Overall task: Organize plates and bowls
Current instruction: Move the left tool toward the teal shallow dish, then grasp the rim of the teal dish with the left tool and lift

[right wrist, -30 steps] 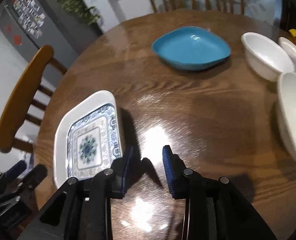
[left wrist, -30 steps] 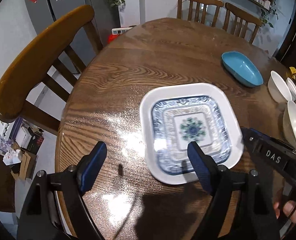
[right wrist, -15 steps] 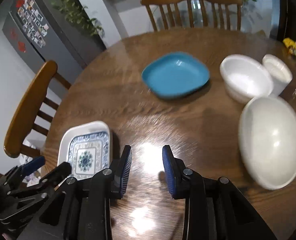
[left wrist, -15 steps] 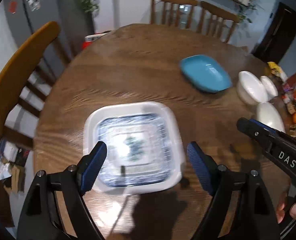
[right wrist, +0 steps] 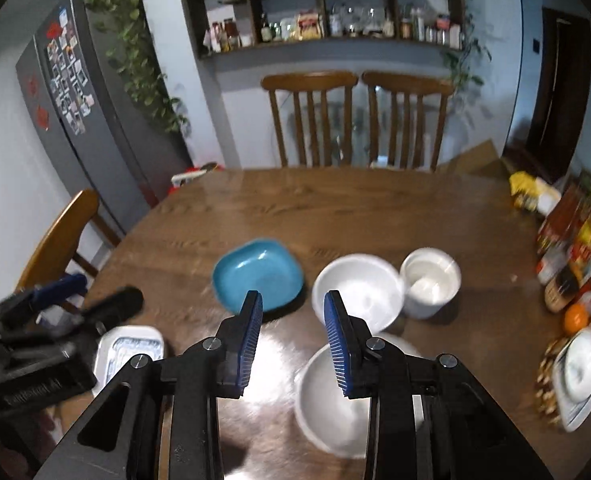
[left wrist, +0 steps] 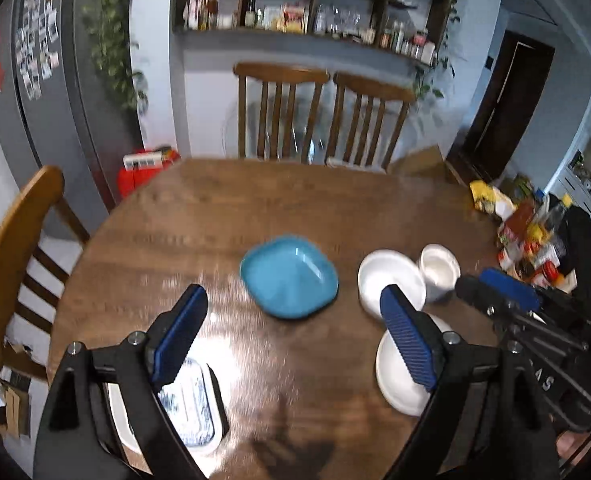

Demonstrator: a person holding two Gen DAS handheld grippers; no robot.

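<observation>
On the round wooden table (left wrist: 335,216) lie a blue dish (left wrist: 289,282), a white bowl (left wrist: 391,276), a small white cup-like bowl (left wrist: 439,270) and a large white bowl (left wrist: 395,380) nearest me. A blue-patterned square plate (left wrist: 193,404) lies at the near left, partly behind a finger. My left gripper (left wrist: 292,292) hovers high above the table, its jaws opening with nothing between them. My right gripper (right wrist: 293,298) hangs over the gap between the blue dish (right wrist: 255,276) and the large bowl (right wrist: 331,396), jaws narrowly apart and empty. Each gripper shows in the other's view: right gripper (left wrist: 491,292), left gripper (right wrist: 95,292).
Bottles, packets and an orange (right wrist: 575,316) crowd the table's right edge, with a small patterned dish (right wrist: 579,380) near them. Two wooden chairs (left wrist: 319,112) stand at the far side and one chair (left wrist: 11,248) at the left. A fridge (right wrist: 83,92) stands beyond.
Both grippers have risen and pulled back, so the whole table and back wall now show. The patterned plate has slid to the lower left of both views. The left jaws stand slightly wider.
</observation>
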